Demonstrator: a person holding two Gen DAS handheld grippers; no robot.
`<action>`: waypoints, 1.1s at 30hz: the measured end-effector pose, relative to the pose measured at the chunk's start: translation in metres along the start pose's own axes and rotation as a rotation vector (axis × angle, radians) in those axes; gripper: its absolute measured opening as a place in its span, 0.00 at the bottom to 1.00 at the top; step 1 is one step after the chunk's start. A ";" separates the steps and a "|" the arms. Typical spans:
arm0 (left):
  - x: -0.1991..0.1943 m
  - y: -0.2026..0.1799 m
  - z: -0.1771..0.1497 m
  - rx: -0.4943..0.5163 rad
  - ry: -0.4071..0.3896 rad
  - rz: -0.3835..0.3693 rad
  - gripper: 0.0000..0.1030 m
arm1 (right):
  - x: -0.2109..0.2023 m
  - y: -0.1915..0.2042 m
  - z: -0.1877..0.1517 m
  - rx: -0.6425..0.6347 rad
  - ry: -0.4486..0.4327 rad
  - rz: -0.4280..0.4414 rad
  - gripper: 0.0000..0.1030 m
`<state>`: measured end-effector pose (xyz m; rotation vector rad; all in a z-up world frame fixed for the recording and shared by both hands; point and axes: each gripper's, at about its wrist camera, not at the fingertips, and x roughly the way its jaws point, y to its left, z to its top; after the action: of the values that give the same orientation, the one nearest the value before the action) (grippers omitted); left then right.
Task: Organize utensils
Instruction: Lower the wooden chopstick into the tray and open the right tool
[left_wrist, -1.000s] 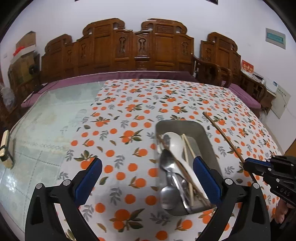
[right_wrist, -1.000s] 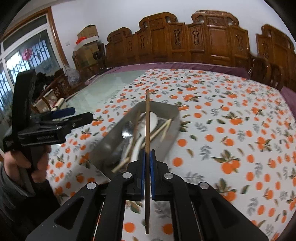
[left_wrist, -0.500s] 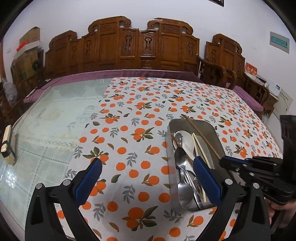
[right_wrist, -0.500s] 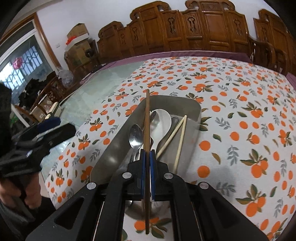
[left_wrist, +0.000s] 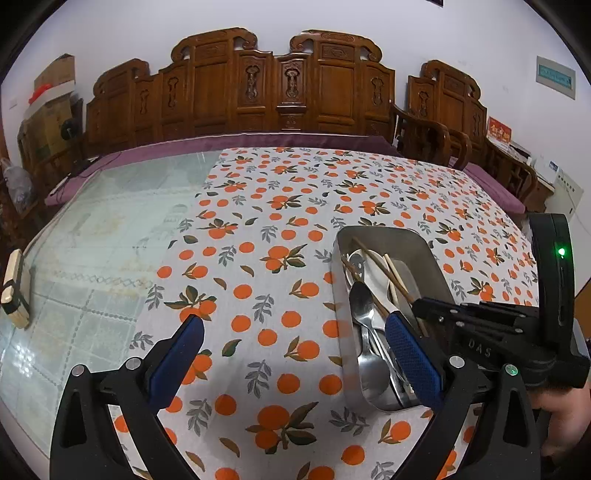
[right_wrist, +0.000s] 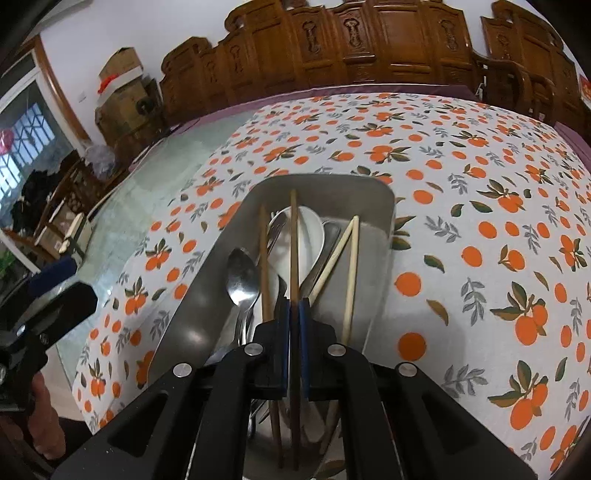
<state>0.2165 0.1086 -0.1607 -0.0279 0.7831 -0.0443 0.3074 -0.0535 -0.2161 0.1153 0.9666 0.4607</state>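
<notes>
A steel tray (right_wrist: 207, 295) (left_wrist: 436, 258) sits on the orange-print tablecloth (left_wrist: 280, 258). It holds metal spoons (right_wrist: 242, 280), a white ceramic spoon (right_wrist: 308, 232), two pale chopsticks (right_wrist: 349, 273) and a dark brown chopstick (right_wrist: 263, 258). My right gripper (right_wrist: 294, 306) (left_wrist: 419, 306) is shut on a second dark brown chopstick (right_wrist: 294, 240), which lies lengthwise low over the tray's contents. In the left wrist view my left gripper (left_wrist: 291, 350) hovers open over the cloth, left of the tray, with nothing between its fingers.
Bare glass tabletop (left_wrist: 92, 236) lies left of the cloth, with a small wooden block (left_wrist: 14, 288) at its edge. Carved wooden chairs (left_wrist: 280, 88) line the far side. A person's hand (left_wrist: 565, 417) holds the right gripper's handle.
My right gripper has carried the dark chopstick from the tray's right side in over the tray and lowered it among the utensils. The left gripper has stayed about where it was, open.
</notes>
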 end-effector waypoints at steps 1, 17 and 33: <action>0.000 0.000 0.000 0.000 -0.001 -0.001 0.92 | 0.000 0.000 0.001 0.000 -0.001 -0.001 0.07; 0.003 -0.002 -0.001 0.007 0.004 0.004 0.92 | -0.020 0.017 0.008 -0.124 -0.086 0.095 0.07; -0.022 -0.028 -0.003 -0.017 -0.032 0.002 0.92 | -0.103 -0.017 -0.018 -0.148 -0.200 -0.070 0.44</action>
<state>0.1978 0.0817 -0.1466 -0.0443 0.7510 -0.0352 0.2485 -0.1149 -0.1523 -0.0066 0.7352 0.4453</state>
